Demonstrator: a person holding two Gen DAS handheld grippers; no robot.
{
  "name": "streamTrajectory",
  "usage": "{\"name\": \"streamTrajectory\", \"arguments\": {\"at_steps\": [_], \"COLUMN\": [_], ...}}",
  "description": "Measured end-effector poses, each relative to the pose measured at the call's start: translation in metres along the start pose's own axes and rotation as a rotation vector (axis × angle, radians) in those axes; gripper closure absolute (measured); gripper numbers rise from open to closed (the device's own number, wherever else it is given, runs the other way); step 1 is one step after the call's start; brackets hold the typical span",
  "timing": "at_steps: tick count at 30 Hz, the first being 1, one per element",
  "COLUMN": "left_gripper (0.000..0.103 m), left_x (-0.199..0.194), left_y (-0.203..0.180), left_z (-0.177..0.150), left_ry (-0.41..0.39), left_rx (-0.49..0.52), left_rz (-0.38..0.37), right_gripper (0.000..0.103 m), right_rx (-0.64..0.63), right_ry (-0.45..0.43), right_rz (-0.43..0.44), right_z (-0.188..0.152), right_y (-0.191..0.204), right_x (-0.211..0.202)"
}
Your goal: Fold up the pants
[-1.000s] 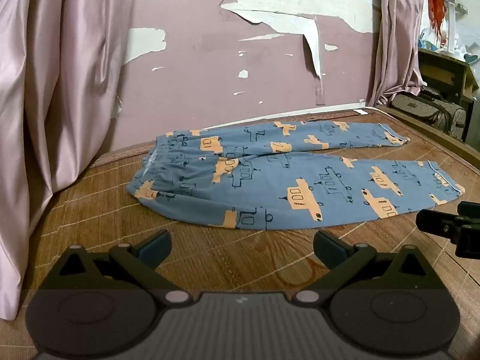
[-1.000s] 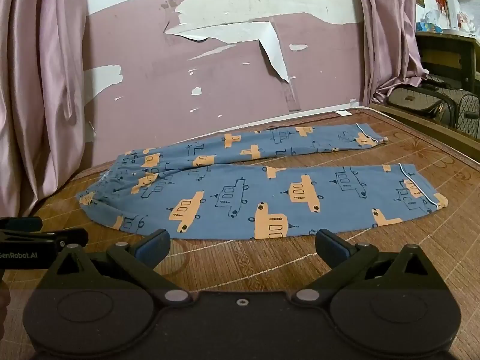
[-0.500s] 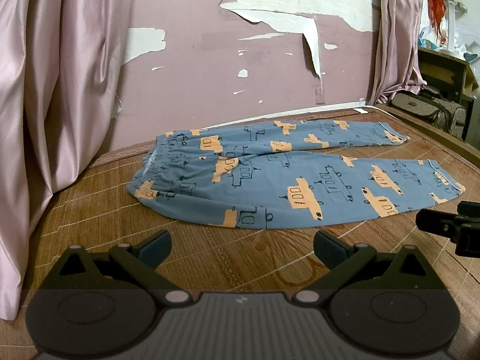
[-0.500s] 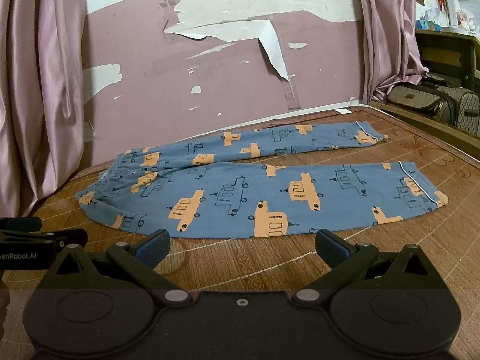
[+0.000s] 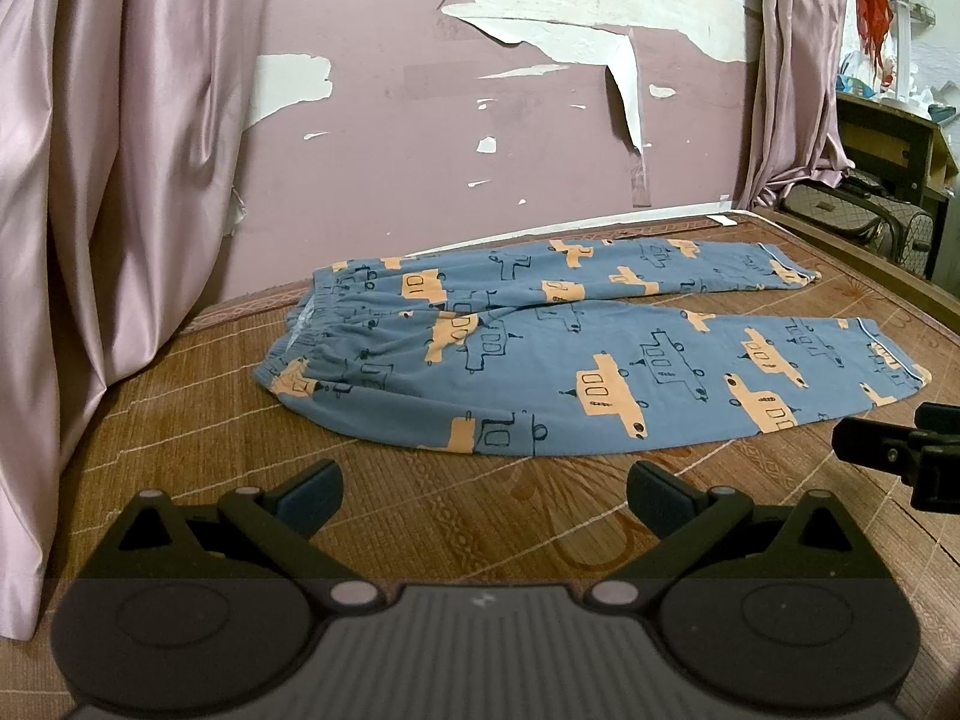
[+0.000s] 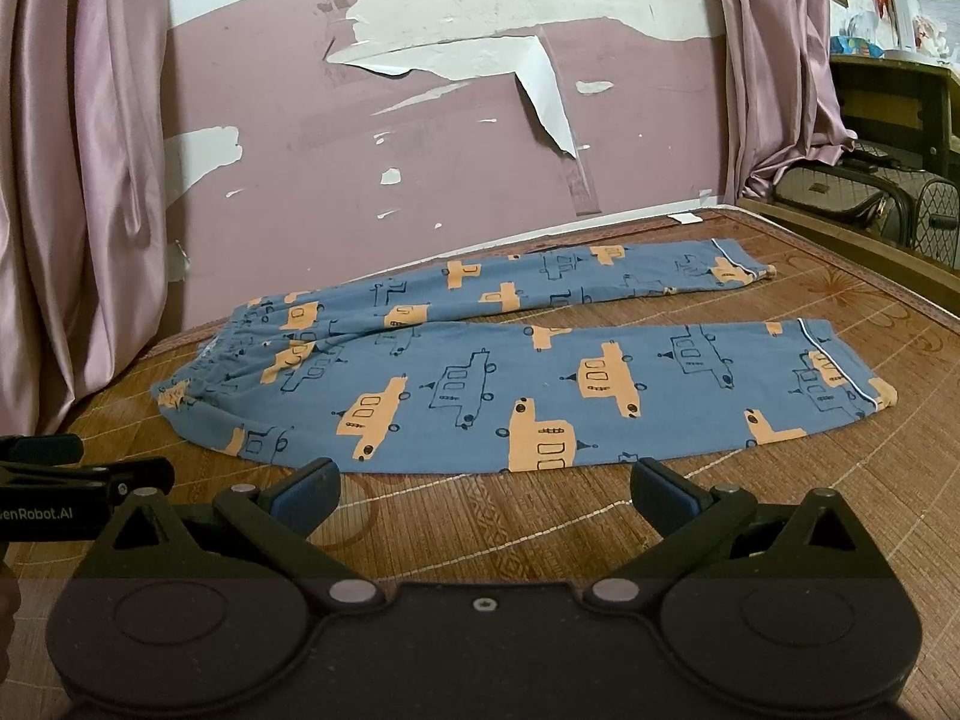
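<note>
Wall (image 5: 420, 138): mauve paint, peeling in broad white patches, behind the whole scene.
Curtains (image 5: 102, 192): pale pink satin, hanging at the left edge; a second panel (image 6: 774, 60) hangs at the right of the wall.
Mat (image 5: 480, 516): woven, brown, patterned, covering the flat surface on which everything lies.
Pants (image 5: 576, 360): blue with orange and outlined vehicle prints, spread flat on the mat near the wall; waistband (image 5: 318, 330) to the left, both legs running to the right, the far leg ending at a cuff (image 6: 744, 270) closer to the wall, the near leg ending at a cuff (image 6: 858, 378) with white piping; the legs lie side by side, parted slightly toward the cuffs.
Clutter (image 5: 870, 210): a wooden desk and a bag at the far right, beyond the mat's edge.
Left gripper (image 5: 483, 492): jaws spread wide, empty, held above the mat just short of the near leg's edge, not touching the cloth.
Right gripper (image 6: 483, 489): jaws spread wide, empty, just in front of the near leg's hem line; its tip also shows at the right edge of the left wrist view, beside the near cuff.
</note>
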State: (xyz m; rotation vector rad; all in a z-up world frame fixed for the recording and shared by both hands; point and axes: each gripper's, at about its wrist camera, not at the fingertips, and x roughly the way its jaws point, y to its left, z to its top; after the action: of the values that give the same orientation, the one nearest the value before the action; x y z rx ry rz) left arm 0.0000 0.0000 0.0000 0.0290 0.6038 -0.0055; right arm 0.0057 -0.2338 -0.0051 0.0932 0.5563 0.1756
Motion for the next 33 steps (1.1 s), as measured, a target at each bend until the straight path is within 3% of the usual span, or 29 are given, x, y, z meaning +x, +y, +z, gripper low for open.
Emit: {"name": "streamTrajectory", "arguments": {"at_steps": [33], "left_gripper": [0.000], "left_x": [0.0085], "left_y": [0.0012], "left_z": [-0.0051], "left_ry": [0.017], "left_rx": [-0.002], "left_rz": [0.018], "right_gripper": [0.000], "right_rx": [0.011], "right_ry": [0.018], "right_rz": [0.001], "right_z": [-0.0037], "right_y": [-0.0003], "right_x": [0.0036]}}
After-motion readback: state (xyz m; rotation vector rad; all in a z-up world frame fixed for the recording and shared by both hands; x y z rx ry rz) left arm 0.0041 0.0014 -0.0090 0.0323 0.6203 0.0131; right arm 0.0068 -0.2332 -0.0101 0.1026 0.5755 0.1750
